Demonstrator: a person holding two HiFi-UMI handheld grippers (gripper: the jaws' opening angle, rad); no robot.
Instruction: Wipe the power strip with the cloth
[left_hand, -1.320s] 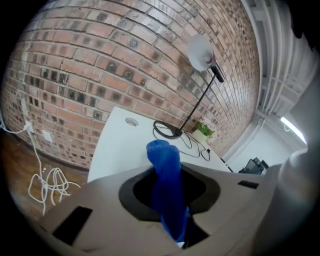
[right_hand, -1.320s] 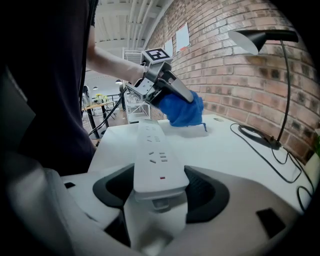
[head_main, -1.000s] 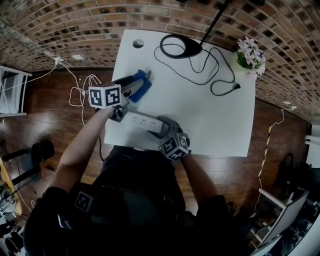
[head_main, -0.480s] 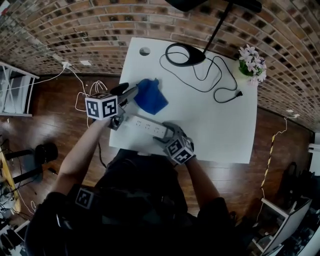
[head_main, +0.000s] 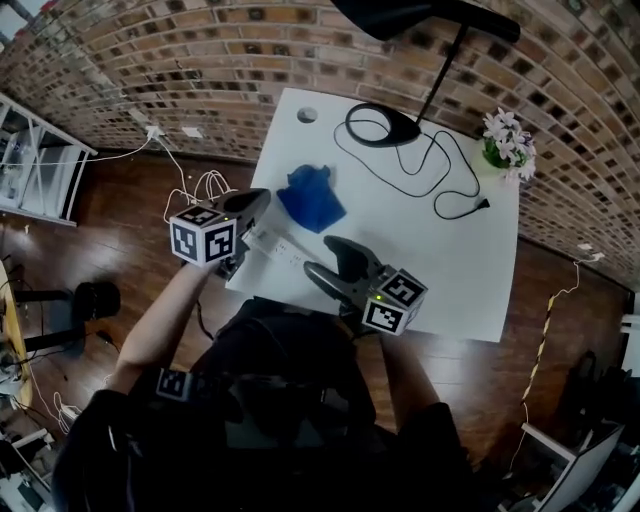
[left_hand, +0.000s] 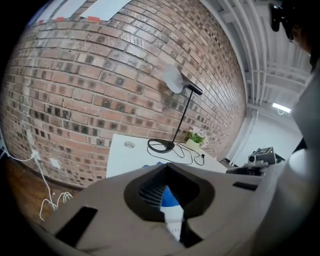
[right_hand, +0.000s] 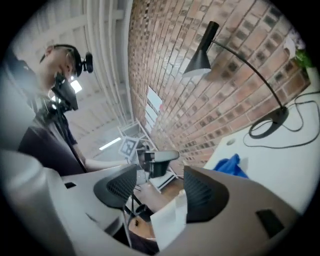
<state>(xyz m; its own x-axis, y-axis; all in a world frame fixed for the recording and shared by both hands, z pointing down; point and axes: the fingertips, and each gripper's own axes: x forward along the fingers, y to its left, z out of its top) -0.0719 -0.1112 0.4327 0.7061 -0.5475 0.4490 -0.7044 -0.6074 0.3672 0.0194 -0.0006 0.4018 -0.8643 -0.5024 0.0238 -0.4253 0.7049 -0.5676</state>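
Grey jaws of the left gripper are squeezed together with nothing in them. On the right gripper the jaws stand apart and have just been closing, with the end of the white power strip between them. Just past it, the blue cloth lies on the white table.

Left hand-held gripper closed; right hand-held gripper jaws apart, narrowing.
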